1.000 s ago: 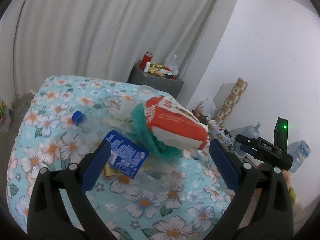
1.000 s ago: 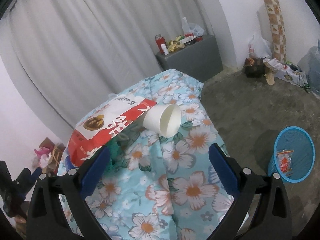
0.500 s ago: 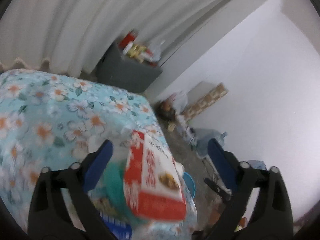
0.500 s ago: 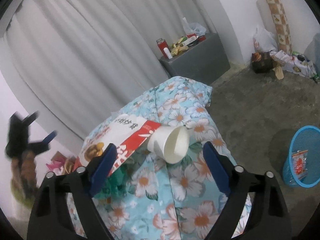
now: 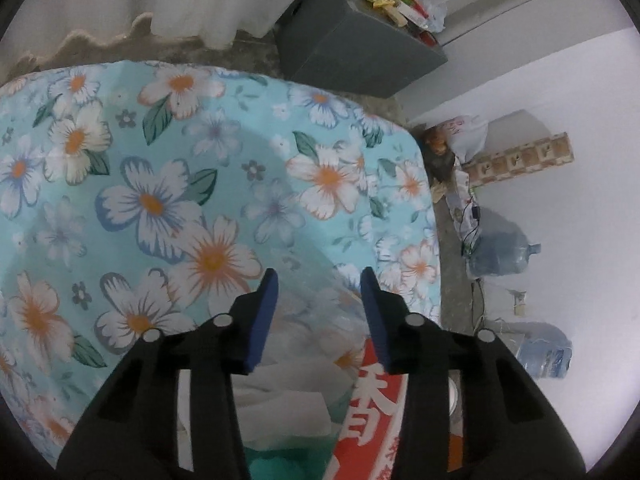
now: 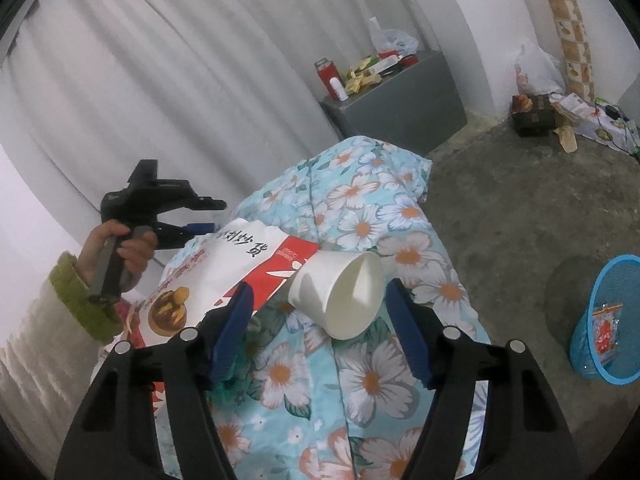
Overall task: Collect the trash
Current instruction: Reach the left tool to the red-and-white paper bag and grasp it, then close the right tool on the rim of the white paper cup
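Left hand-held gripper point(image 5: 318, 292): blue pads on black frame, jaws have just been closing, now a narrow gap with nothing pinched. Below the gap lies crumpled clear plastic point(image 5: 320, 312) over the floral cloth point(image 5: 160, 184), hard to make out. White tissue point(image 5: 280, 404) sits at 6 o'clock under the jaws, soft and folded. Red-and-white snack bag point(image 5: 368, 412) at 5 o'clock, glossy, cut off by the frame edge and by the right finger. Teal scrap at the bottom edge, mostly hidden.

Right hand-held gripper point(image 6: 320, 300): jaws have also been closing, still apart, pads not touching anything. White paper cup point(image 6: 340, 300) lies on its side between the pads, cone-shaped, mouth facing the camera, smooth matte walls. Its base butts against the snack bag point(image 6: 224, 264), which lies flat at 10 o'clock with printed characters and a food picture.

Only the right view shows: the blue mesh bin point(image 6: 608, 320) on the concrete floor at 3 o'clock, a red wrapper already in it; the person's hand point(image 6: 120, 248) with a fuzzy green cuff gripping the left tool's handle at 9 o'clock.

Only the left view shows: water jugs point(image 5: 500, 256) along the white wall at 3 o'clock.

Both views show the grey cabinet point(image 6: 400, 108) with clutter on top, by the pleated white curtain point(image 6: 180, 60).
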Motion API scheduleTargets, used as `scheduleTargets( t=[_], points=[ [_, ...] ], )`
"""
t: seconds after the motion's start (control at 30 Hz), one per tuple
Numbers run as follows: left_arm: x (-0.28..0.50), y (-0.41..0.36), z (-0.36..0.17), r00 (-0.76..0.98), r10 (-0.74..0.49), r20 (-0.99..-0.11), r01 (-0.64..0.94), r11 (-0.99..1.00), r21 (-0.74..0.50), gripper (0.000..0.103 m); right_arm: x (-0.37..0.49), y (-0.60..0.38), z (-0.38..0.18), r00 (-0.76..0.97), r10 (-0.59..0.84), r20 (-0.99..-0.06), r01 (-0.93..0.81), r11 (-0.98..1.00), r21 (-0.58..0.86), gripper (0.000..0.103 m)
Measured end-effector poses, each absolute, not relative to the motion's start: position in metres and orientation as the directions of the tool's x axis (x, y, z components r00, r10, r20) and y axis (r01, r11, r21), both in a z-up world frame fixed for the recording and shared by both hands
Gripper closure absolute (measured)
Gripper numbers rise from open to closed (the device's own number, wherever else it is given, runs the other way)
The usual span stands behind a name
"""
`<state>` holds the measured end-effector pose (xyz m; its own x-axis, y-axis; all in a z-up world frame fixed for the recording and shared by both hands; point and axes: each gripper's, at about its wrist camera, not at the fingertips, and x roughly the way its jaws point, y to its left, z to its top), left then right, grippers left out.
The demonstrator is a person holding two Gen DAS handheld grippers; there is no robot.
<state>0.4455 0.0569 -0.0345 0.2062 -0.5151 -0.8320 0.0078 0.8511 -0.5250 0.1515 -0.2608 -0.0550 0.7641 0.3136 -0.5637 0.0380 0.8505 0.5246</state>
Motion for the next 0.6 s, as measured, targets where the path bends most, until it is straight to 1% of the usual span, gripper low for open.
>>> scheduleTargets(
  t=[0.07, 0.13, 0.27, 0.3, 0.4, 0.47, 0.53, 0.6],
  points=[
    [0.447, 0.057, -0.036, 0.201, -0.511, -0.836, 0.009, 0.854, -0.52, 0.071, 0.154, -0.26, -0.057, 0.758, 0.322, -0.568, 0.03, 0.852, 0.523, 0.04],
    [0.444, 0.06, -0.037, 0.201, -0.508, -0.838, 0.007, 0.856, -0.517, 0.073, 0.156, -0.26, -0.059, 0.751, 0.329, -0.572, 0.03, 0.849, 0.527, 0.046],
    [0.442, 0.067, -0.032, 0.217, -0.5, -0.839, 0.007, 0.86, -0.511, 0.086, 0.16, -0.263, -0.064, 0.738, 0.357, -0.573, 0.03, 0.83, 0.556, 0.051],
    [0.441, 0.069, -0.031, 0.221, -0.499, -0.838, 0.006, 0.86, -0.51, 0.091, 0.162, -0.263, -0.066, 0.734, 0.362, -0.575, 0.031, 0.827, 0.561, 0.053],
    [0.439, 0.073, -0.029, 0.234, -0.499, -0.834, 0.012, 0.86, -0.511, 0.097, 0.165, -0.263, -0.072, 0.723, 0.374, -0.58, 0.038, 0.817, 0.575, 0.055],
    [0.437, 0.075, -0.026, 0.246, -0.501, -0.83, 0.021, 0.859, -0.512, 0.099, 0.168, -0.264, -0.075, 0.718, 0.38, -0.583, 0.044, 0.811, 0.584, 0.056],
    [0.435, 0.076, -0.023, 0.258, -0.502, -0.825, 0.03, 0.858, -0.513, 0.099, 0.171, -0.266, -0.079, 0.714, 0.378, -0.59, 0.055, 0.809, 0.585, 0.061],
    [0.433, 0.078, -0.019, 0.275, -0.501, -0.82, 0.042, 0.859, -0.51, 0.1, 0.173, -0.267, -0.081, 0.71, 0.386, -0.589, 0.057, 0.802, 0.595, 0.062]
  ],
)
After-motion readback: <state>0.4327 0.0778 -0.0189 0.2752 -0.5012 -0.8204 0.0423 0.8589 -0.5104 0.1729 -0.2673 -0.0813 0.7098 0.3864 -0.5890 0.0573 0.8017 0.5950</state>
